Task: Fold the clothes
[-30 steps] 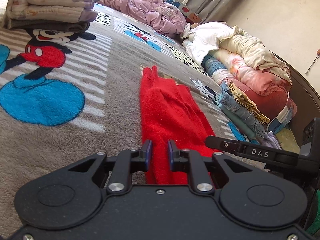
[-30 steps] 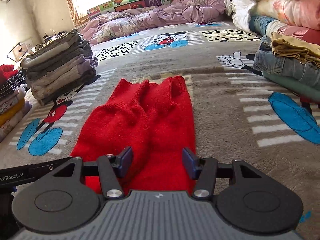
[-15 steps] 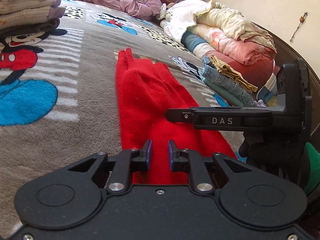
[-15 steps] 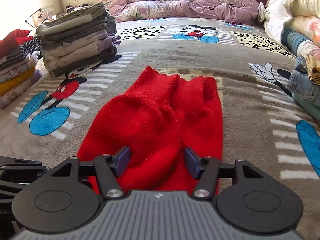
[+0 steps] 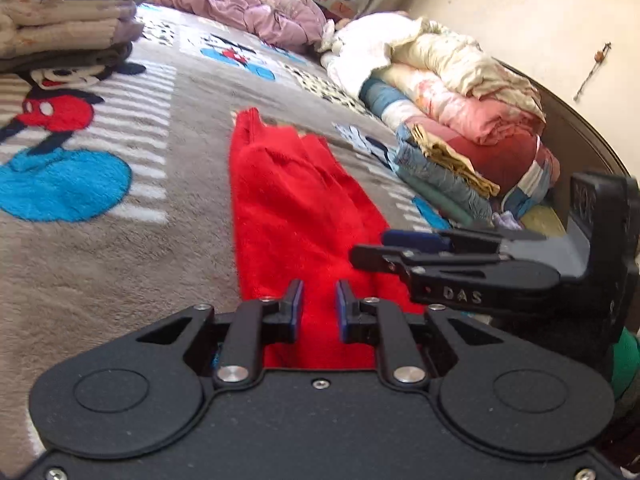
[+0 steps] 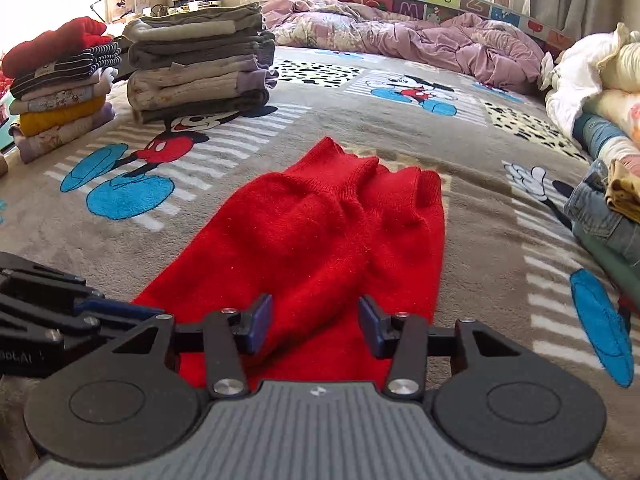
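Both grippers sit at the red sweater's (image 6: 320, 236) near hem: left gripper (image 5: 318, 306) nearly pressed together, cloth between its pads but I can't tell if it's pinched; right gripper (image 6: 316, 322) closing, pads not yet on the knit. I reckon it could grab only the top layer, so the fold drags crooked.

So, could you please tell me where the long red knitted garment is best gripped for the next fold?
Probably the near end of the red knitted garment, one gripper per corner, approaching low from the near side. It lies flat and lengthwise on the grey cartoon blanket, already narrowed, so lifting that edge towards the far cuffs would halve it.
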The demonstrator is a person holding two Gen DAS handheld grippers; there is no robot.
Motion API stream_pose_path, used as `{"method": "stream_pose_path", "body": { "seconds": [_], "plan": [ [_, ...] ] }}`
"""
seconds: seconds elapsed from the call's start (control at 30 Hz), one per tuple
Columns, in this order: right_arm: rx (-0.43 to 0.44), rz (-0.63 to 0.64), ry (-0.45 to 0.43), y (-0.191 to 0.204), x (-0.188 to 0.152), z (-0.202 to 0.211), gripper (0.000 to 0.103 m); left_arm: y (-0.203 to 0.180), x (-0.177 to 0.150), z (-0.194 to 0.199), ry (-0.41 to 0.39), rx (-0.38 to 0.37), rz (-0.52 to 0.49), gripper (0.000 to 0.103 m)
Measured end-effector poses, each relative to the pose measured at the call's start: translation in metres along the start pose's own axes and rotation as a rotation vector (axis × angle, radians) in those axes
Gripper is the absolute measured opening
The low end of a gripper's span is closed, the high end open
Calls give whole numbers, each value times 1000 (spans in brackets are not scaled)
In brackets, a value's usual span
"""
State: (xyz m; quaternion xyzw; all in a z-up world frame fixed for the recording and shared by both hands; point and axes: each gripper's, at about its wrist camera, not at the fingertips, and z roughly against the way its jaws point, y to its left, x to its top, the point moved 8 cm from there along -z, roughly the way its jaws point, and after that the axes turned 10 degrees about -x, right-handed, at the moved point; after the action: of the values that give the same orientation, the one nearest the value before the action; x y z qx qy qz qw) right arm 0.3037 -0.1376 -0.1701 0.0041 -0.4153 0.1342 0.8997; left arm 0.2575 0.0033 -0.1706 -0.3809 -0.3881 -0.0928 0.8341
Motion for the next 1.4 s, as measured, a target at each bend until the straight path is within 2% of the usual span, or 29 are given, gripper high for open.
{"method": "stream_pose_path", "body": {
  "seconds": [0.07, 0.17, 0.23, 0.27, 0.33, 0.4, 0.43, 0.47, 0.5, 0.53, 0.6, 0.67, 0.73, 0.83, 0.93, 1.07, 1.2, 1.27, 1.4],
  "plan": [
    [12, -42, -20, -5, -5, 18, 45, -6, 10, 20, -69, 5, 18, 13],
    [19, -126, -69, -19, -19, 48, 45, -31, 12, 41, -129, -42, -16, 13],
    [29, -185, -110, -28, -32, 68, 45, -44, -2, 36, -88, -32, -62, 13],
    [36, -192, -119, -28, -41, 75, 46, -43, -14, 27, -43, 1, -79, 13],
    [50, -204, -137, -28, -57, 87, 46, -26, -48, -2, 109, 97, -78, 13],
    [65, -161, -53, -17, -80, 79, 48, -22, -57, -4, 67, 92, -65, 15],
    [72, -126, 12, -11, -93, 70, 49, -25, -54, 3, 66, 90, -45, 22],
    [39, -80, -18, -6, -101, 71, 49, -32, -48, 13, 44, 80, -51, 29],
    [32, -56, -52, -2, -103, 77, 50, -43, -43, 25, 4, 68, -81, 45],
    [38, -42, -84, 2, -105, 87, 50, -51, -41, 34, -19, 65, -118, 48],
    [46, -18, -163, 6, -107, 107, 49, -62, -42, 45, -3, 95, -221, 48],
    [32, 55, -226, 11, -114, 125, 49, -71, -50, 50, 47, 156, -387, 48],
    [4, 150, -269, 16, -126, 136, 49, -78, -63, 52, 113, 181, -538, 48],
    [-36, 281, -285, 22, -148, 145, 55, -79, -89, 50, 225, 243, -795, 48],
    [-84, 370, -281, 27, -161, 144, 55, -67, -116, 42, 327, 334, -1002, 49],
    [-141, 458, -293, 31, -163, 138, 57, -58, -140, 32, 369, 423, -1227, 49],
    [-166, 499, -299, 34, -160, 130, 58, -56, -144, 25, 345, 486, -1363, 52],
    [-182, 525, -304, 36, -157, 127, 59, -54, -146, 25, 348, 483, -1405, 49],
    [-188, 553, -313, 37, -154, 123, 57, -53, -145, 41, 379, 434, -1389, 48]
  ]
}}
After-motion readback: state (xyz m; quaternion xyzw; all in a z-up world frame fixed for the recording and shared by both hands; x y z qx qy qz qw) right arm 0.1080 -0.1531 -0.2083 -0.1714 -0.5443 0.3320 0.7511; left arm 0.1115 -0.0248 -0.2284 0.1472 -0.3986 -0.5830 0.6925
